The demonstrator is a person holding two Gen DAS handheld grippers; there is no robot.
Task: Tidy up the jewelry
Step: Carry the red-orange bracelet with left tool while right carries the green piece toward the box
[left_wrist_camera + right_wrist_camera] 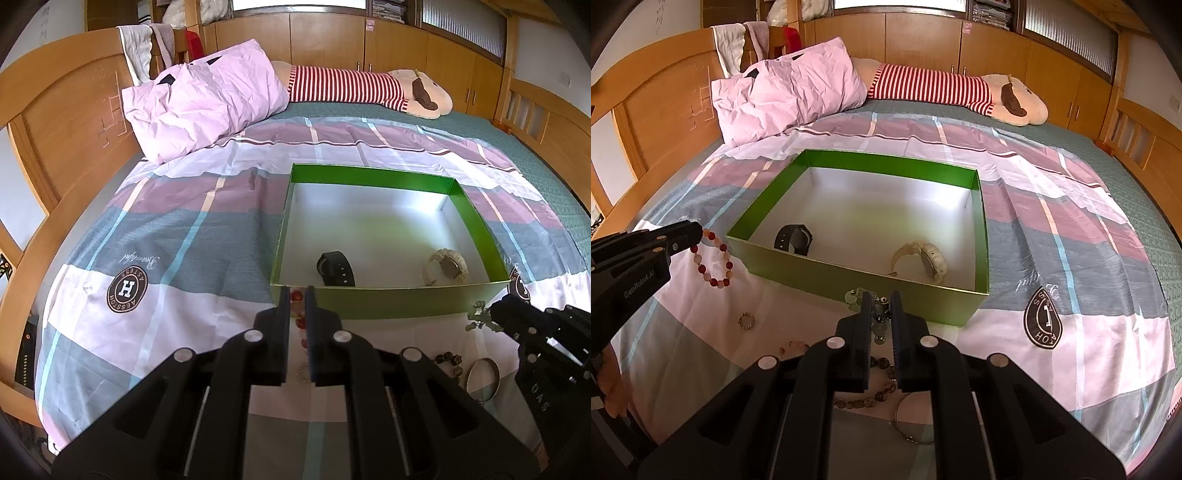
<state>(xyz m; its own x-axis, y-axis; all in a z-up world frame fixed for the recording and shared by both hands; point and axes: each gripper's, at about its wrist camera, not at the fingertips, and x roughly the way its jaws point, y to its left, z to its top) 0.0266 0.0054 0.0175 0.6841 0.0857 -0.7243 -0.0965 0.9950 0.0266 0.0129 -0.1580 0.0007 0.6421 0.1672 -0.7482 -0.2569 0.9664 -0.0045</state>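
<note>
Plaid bedspread [1052, 258] on wooden-framed bed [650, 122], wardrobes [923, 40] behind.

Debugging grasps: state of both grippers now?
Left gripper: shut on red bracelet.
Right gripper: shut on green bracelet.

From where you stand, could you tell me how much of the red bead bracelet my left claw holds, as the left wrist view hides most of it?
Observer: The left claw pinches just one end of the red-and-white bead bracelet; its loop trails outside the green box.
Operator: Thank you; is anything hidden under my claw?
Observer: Yes, a small beaded ring lies on the quilt, on the near side of the bracelet.
</note>
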